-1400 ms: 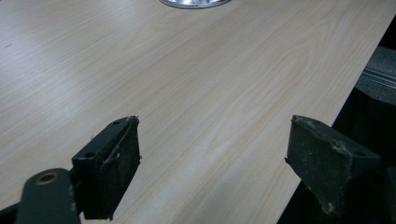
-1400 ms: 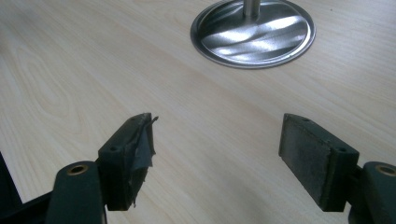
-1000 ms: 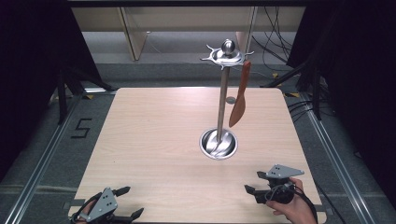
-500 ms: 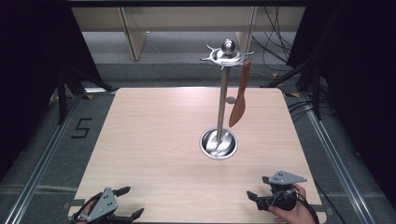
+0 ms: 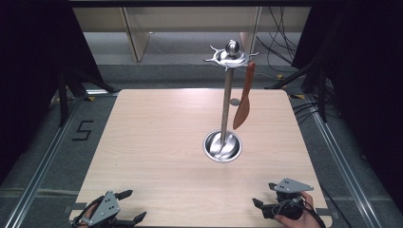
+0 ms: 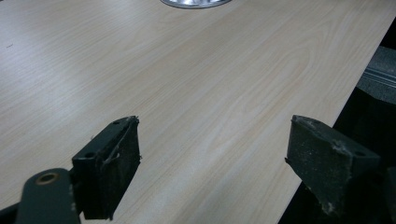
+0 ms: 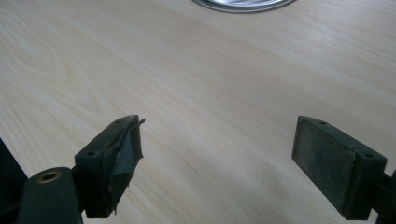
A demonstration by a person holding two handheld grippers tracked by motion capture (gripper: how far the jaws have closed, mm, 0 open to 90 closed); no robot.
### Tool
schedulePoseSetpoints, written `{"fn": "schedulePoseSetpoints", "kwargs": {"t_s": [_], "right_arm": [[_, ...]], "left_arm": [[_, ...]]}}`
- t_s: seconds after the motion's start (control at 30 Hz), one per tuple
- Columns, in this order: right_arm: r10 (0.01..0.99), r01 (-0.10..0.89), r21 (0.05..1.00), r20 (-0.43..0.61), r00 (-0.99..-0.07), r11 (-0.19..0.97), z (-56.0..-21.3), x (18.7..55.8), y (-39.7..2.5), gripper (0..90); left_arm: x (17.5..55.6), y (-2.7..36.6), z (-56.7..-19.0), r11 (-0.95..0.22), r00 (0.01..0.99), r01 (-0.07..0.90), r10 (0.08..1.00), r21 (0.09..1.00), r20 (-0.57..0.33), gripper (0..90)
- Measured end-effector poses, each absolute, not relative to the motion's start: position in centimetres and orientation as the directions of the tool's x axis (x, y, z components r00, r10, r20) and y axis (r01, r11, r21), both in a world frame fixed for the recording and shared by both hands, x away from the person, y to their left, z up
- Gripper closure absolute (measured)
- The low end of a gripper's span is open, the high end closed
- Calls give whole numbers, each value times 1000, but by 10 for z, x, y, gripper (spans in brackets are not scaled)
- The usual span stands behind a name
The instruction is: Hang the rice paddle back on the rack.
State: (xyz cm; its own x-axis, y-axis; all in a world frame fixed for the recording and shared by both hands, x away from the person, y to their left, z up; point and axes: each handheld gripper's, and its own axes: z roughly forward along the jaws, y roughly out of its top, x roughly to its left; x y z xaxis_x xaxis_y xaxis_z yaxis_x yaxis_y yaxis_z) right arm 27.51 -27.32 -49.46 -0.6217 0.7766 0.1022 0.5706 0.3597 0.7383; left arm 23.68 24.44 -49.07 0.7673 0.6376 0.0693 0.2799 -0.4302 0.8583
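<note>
L hand-held gripper (image 5: 131, 205) wide open, R hand-held gripper (image 5: 264, 195) too, both empty

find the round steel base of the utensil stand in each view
High view: round steel base sits mid-table, right of centre, under the pole.
Left gripper view: a sliver of its rim at the top edge, near the middle.
Right gripper view: its rim at the top edge, right of middle.
Shared landmark: the light wooden table.

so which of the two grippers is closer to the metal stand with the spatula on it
The right gripper, at the table's near right corner. It sits nearer the stand and hanging spatula than the left gripper, which is at the near left corner.
</note>
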Motion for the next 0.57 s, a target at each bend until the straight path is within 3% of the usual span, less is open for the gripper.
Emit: {"fn": "schedulePoseSetpoints", "kwargs": {"t_s": [0.2, 0.23, 0.33, 0.4, 0.57], "right_arm": [[765, 565, 737, 103, -636, 371, -497, 275, -273, 168], [764, 564, 737, 103, -637, 372, -497, 275, -273, 168], [774, 561, 740, 88, -627, 370, -496, 275, -274, 167], [779, 572, 735, 96, -620, 365, -496, 274, -274, 168], [774, 559, 743, 87, -627, 369, -496, 275, -274, 167]], "left_arm": [[237, 246, -490, -449, 771, 273, 631, 851, 85, 167], [236, 244, -491, -411, 759, 298, 650, 862, 47, 167], [238, 246, -490, -451, 772, 272, 629, 850, 87, 167], [236, 243, -492, -415, 758, 304, 651, 857, 46, 167], [237, 244, -491, -445, 770, 282, 633, 850, 76, 167]]}}
